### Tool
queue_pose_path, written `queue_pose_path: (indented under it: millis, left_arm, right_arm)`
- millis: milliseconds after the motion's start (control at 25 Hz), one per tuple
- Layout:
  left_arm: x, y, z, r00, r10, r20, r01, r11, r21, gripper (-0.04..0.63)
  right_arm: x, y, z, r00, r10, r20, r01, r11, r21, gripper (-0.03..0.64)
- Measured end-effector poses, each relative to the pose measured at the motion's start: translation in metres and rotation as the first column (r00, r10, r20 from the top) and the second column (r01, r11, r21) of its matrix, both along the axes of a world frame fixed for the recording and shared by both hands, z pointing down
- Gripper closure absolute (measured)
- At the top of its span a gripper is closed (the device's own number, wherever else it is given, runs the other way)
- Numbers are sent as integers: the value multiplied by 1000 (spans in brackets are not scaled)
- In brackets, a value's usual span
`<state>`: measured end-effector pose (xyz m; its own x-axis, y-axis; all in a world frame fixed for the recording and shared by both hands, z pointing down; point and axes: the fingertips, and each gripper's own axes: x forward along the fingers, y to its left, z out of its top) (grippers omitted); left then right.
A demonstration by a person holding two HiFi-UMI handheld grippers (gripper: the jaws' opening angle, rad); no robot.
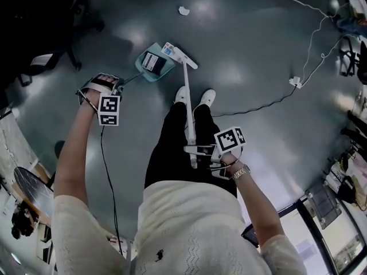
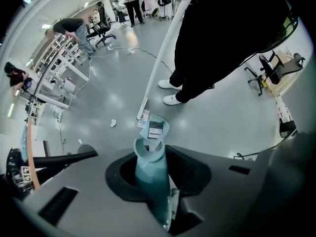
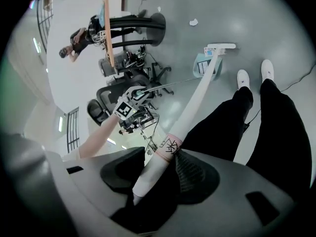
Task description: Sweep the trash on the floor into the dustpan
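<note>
Left hand-held gripper (image 1: 114,87) is clamped shut on the teal dustpan handle (image 2: 150,179), which runs straight out between the jaws to the dustpan (image 1: 153,63). Left arm is stretched forward and nearly straight, wrist low, marker cube facing up. The dustpan is down at the floor (image 1: 246,44), ahead and left of the white shoes (image 1: 207,97); can't tell whether it actually touches. A dark-and-white card (image 1: 152,61) lies inside it. Right hand-held gripper (image 1: 195,150) is closed around the white broom handle (image 3: 165,154), just below a pink-banded mark. Right arm is bent at the elbow, hand pulled in close over the thighs, watch (image 1: 241,172) on the wrist. The broom handle slants from that grip forward between the legs. The broom head (image 1: 179,55) sits right against the dustpan's right rim. Trash: one crumpled white scrap (image 1: 183,10) on the floor beyond the dustpan, on the side away from the person and well apart from both pan and broom head. A black cable (image 1: 258,103) trails across the floor to the right of the dustpan, past the shoes.
</note>
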<state>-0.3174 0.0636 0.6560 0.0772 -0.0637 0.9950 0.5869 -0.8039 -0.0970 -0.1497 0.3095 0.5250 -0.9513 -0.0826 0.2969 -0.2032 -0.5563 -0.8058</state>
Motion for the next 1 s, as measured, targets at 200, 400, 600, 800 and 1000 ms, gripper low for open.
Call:
queue_pose_path:
  millis: [200, 400, 600, 800, 1000]
  left_arm:
    - [4, 1, 3, 1000, -1, -7, 1, 1000, 2, 502]
    - [1, 18, 4, 999, -49, -4, 49, 999, -9, 502]
    - [3, 39, -3, 959, -280, -39, 278, 960, -40, 502]
    - [16, 54, -14, 888, -451, -87, 450, 893, -29, 502]
    - [41, 42, -22, 809, -573, -129, 574, 818, -28, 502]
  right_arm:
    - [4, -11, -5, 999, -35, -14, 35, 999, 39, 414]
    - [13, -27, -18, 1000, 20, -2, -20, 998, 64, 414]
    - [39, -47, -31, 999, 44, -24, -42, 996, 75, 414]
    - [60, -74, -48, 998, 56, 7, -56, 988, 146, 414]
    - [97, -118, -56, 997, 82, -10, -79, 980, 184, 414]
